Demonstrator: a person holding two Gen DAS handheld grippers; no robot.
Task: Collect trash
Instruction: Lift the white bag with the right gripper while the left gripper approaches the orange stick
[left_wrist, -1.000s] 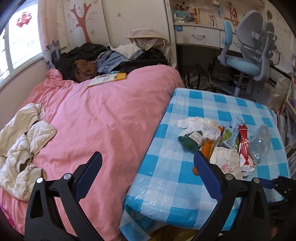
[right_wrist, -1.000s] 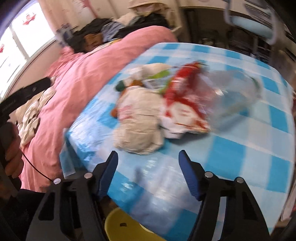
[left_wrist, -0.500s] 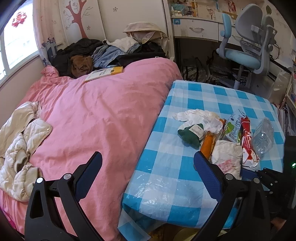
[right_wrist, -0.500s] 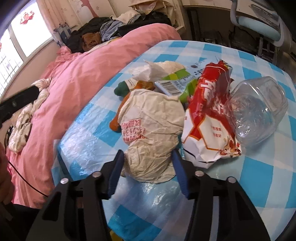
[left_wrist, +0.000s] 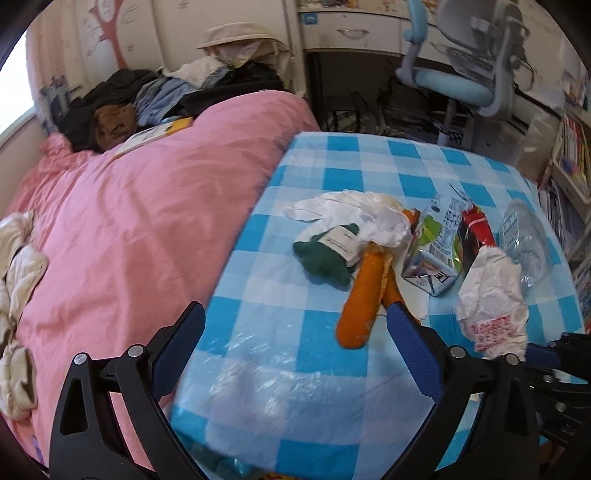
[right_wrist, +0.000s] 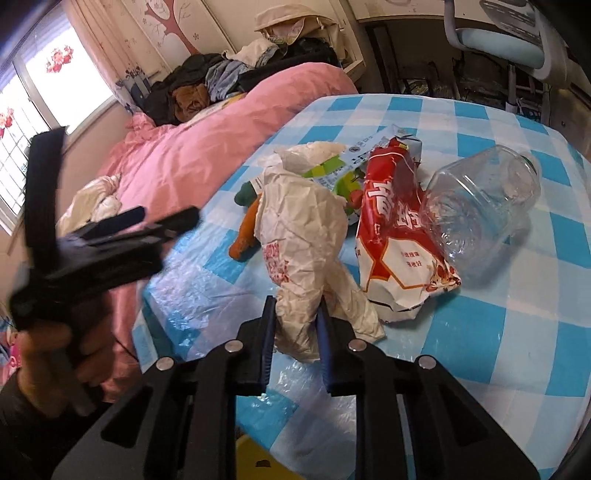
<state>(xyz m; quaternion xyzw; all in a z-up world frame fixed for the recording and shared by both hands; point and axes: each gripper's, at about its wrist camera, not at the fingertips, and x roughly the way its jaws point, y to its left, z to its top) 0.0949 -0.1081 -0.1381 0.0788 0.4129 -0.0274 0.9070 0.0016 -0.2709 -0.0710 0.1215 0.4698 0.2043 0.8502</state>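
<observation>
Trash lies on the blue-checked table (left_wrist: 332, 166): a crumpled white paper bag (right_wrist: 299, 229), a red snack bag (right_wrist: 395, 229), a clear plastic jar (right_wrist: 484, 210), a drink carton (left_wrist: 436, 243), an orange peel-like piece (left_wrist: 360, 295), a green scrap with a label (left_wrist: 321, 258) and white tissue (left_wrist: 354, 210). My right gripper (right_wrist: 296, 306) is closing, its pads pinching the paper bag's lower end, and the bag (left_wrist: 491, 288) stands up from the cloth. My left gripper (left_wrist: 295, 314) hangs open over the table's near edge with nothing between its fingers; the right wrist view shows it blurred (right_wrist: 166, 216).
A pink-covered bed (left_wrist: 147, 203) adjoins the table's left side, with clothes piled at its far end. A yellow bin (right_wrist: 255, 458) shows below the table's near edge. A blue desk chair (left_wrist: 461, 81) and a desk stand behind the table.
My right gripper went from open and short of the paper bag to closed around its lower end. My left gripper sank and moved in over the table's near edge.
</observation>
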